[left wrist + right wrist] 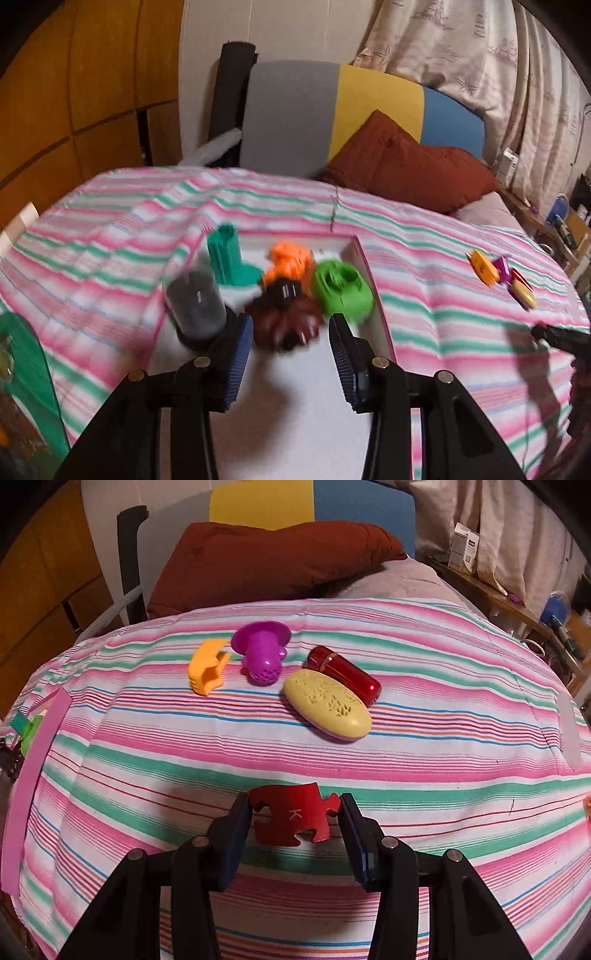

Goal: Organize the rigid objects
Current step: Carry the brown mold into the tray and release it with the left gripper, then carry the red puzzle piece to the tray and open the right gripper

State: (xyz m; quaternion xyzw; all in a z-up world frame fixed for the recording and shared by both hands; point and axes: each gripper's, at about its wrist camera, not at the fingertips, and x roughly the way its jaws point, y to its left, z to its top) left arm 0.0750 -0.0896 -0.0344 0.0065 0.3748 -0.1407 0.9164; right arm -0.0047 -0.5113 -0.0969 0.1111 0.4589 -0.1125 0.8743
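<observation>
The step in hand looks like a transfer: the right gripper (295, 821) has its jaws closed on a red puzzle piece (291, 818) marked K, held above the striped bedspread (443, 760), and by my reading it is bound for the box (364, 258) on the left. The left gripper (291, 332) hovers over that box with jaws wide and nothing between them, just above a brown spiky piece (286, 321). The box already holds a teal boot (229, 258), an orange piece (290, 260), a green piece (341, 291) and a dark cylinder (195, 304), crowded toward its far end; the near floor of it is bare, so that is the likely place to drop. Next, the right arm would need to swing left, clear the pink wall and let go low. Four things remain loose on the bed ahead of the right gripper: a yellow clip (207, 666), a purple plug (260, 653), a cream oval (327, 707) and a red capsule (343, 674) touching it. Open bedspread lies between them and the box; the left gripper over the box may crowd the drop.
</observation>
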